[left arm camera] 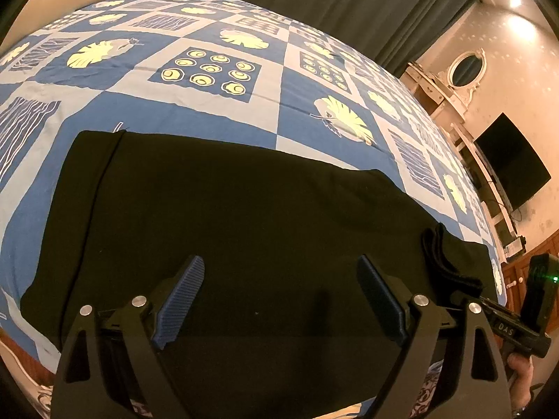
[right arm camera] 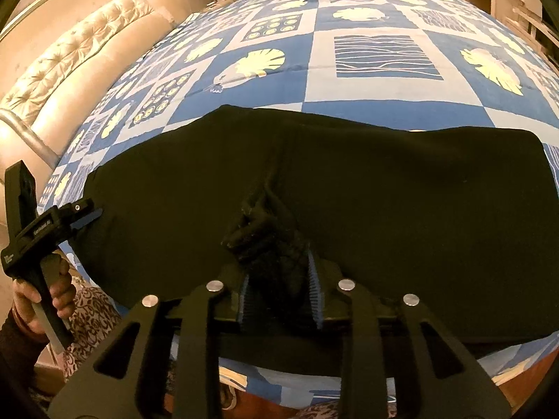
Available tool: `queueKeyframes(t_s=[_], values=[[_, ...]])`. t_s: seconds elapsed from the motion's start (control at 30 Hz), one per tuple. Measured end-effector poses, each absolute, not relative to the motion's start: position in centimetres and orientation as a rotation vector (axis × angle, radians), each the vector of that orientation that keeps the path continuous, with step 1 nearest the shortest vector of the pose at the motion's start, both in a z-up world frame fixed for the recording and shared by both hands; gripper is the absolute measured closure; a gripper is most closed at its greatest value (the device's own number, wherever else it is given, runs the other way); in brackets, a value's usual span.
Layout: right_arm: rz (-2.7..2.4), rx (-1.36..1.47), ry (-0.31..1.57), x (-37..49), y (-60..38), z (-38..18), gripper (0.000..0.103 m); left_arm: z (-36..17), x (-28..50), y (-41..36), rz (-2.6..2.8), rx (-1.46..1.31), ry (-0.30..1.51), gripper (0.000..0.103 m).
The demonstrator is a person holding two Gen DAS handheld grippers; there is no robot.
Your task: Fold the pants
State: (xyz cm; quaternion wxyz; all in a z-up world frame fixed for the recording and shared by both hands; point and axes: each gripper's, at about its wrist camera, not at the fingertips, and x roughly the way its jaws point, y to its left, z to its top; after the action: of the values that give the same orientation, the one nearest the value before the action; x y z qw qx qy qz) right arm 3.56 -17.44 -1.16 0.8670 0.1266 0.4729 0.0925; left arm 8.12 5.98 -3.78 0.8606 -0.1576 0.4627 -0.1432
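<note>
A home bedroom. A bed [left arm camera: 209, 80] covered in a blue patchwork bedsheet fills the view, with a tufted cream headboard [right arm camera: 70, 63] behind it. Dark curtains [left arm camera: 349, 7], an ornate dressing table with an oval mirror [left arm camera: 466, 68] and a wall-mounted television [left arm camera: 512, 160] surround it.

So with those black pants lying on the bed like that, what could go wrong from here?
1. The right gripper has a bunched wad of the black pants between its pads; the wad could slip out or drag the fold askew.
2. The left gripper is open above the cloth, holding nothing, so that side might shift.
3. The pants lie near the bedsheet edge and could slide off.
</note>
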Motion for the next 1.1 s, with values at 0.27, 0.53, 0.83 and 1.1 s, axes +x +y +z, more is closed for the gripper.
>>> queueKeyframes(t_s=[0.27, 0.53, 0.83, 1.1], values=[[0.297, 0.317, 0.982, 3.2, -15.9, -0.6, 0.054, -3.8, 8.2, 6.0, -0.305, -0.326, 0.970, 0.015], [0.519, 0.449, 0.936, 1.2, -17.3, 4.1, 0.039, -3.8, 8.1, 5.9, -0.311, -0.317, 0.968, 0.015], [0.199, 0.742, 0.843, -3.7, -38.0, 3.8, 0.027, -3.8, 8.1, 5.8, -0.308, -0.307, 0.964, 0.015], [0.245, 0.966, 0.998, -4.8, -42.8, -6.7, 0.070, -4.0, 7.8, 5.3, -0.309, -0.247, 0.947, 0.014]])
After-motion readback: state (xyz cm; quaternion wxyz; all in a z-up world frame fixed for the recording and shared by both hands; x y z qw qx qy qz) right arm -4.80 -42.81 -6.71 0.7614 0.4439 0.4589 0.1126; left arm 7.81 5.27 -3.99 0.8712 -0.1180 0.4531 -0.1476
